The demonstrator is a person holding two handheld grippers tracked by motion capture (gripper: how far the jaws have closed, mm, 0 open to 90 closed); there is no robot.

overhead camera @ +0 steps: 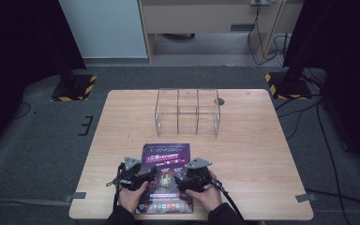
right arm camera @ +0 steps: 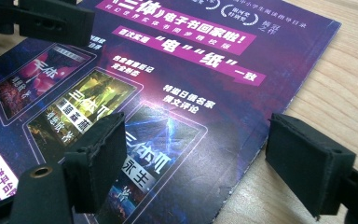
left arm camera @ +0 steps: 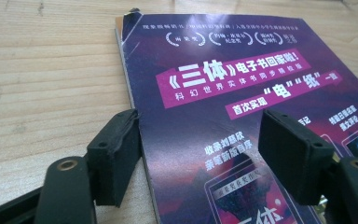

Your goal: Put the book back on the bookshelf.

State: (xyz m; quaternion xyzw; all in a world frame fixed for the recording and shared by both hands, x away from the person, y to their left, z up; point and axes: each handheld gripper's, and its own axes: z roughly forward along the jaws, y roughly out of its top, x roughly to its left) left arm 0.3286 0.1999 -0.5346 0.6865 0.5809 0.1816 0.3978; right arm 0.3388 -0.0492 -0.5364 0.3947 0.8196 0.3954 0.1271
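Note:
A purple magazine (overhead camera: 165,155) with white and pink print lies flat near the table's front edge. My left gripper (overhead camera: 144,172) is open and straddles the magazine's left edge (left arm camera: 135,112): one jaw rests over the wood, the other over the cover. In the left gripper view its jaws (left arm camera: 198,140) stand apart with nothing pinched. My right gripper (overhead camera: 187,174) is open too and straddles the magazine's right edge (right arm camera: 261,140), one jaw above the cover, one above bare table. The left gripper's black jaw (right arm camera: 51,21) shows at the top left of the right gripper view.
A clear acrylic organizer (overhead camera: 187,112) with three compartments stands at the back middle of the wooden table (overhead camera: 253,154). Black stands on hazard-striped bases sit on the floor at the back left (overhead camera: 74,86) and back right (overhead camera: 286,84). Cables run along the floor on the right.

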